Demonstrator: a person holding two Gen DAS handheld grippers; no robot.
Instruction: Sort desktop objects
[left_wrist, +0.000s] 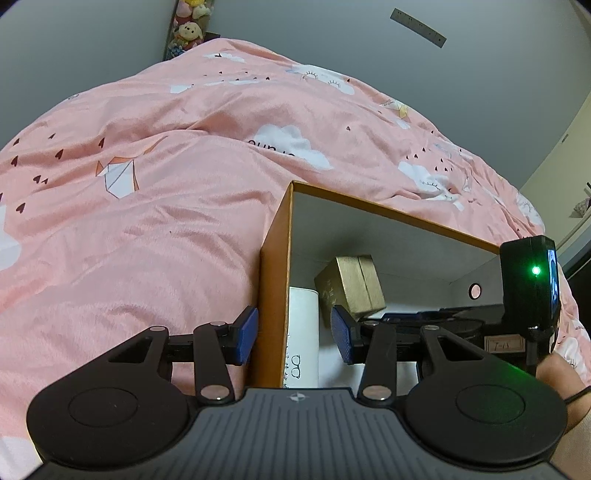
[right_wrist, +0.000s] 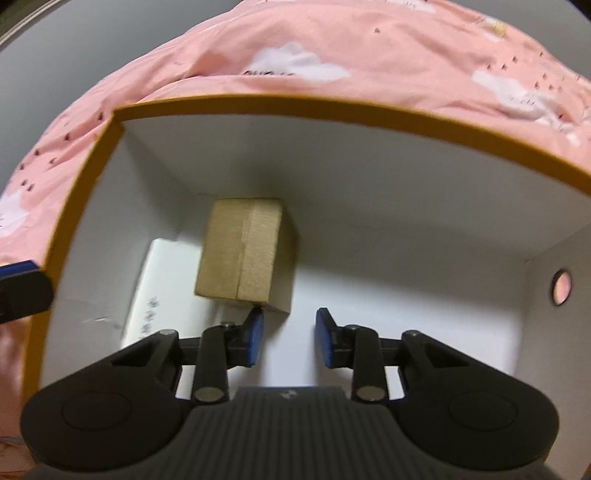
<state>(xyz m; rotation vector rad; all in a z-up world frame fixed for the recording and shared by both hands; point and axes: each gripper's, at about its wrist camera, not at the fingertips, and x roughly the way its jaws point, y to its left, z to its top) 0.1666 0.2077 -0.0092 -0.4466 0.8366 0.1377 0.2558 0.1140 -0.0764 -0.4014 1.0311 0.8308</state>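
Observation:
An orange storage box with a white inside (left_wrist: 275, 236) (right_wrist: 258, 101) stands on a pink bed cover. Inside it lie a gold-brown small box (left_wrist: 351, 286) (right_wrist: 242, 251) and a white box with printed glasses (left_wrist: 303, 332) (right_wrist: 162, 291). My left gripper (left_wrist: 293, 334) is open and straddles the box's left wall, one finger outside, one inside. My right gripper (right_wrist: 288, 338) is open and empty, inside the box just in front of the gold box. It also shows in the left wrist view (left_wrist: 443, 325) at the right.
The pink patterned bed cover (left_wrist: 147, 221) (right_wrist: 332, 48) surrounds the box. A round hole (right_wrist: 561, 286) is in the box's right wall. A hand (left_wrist: 557, 373) holds the right gripper. Plush toys (left_wrist: 188, 29) hang at the far wall.

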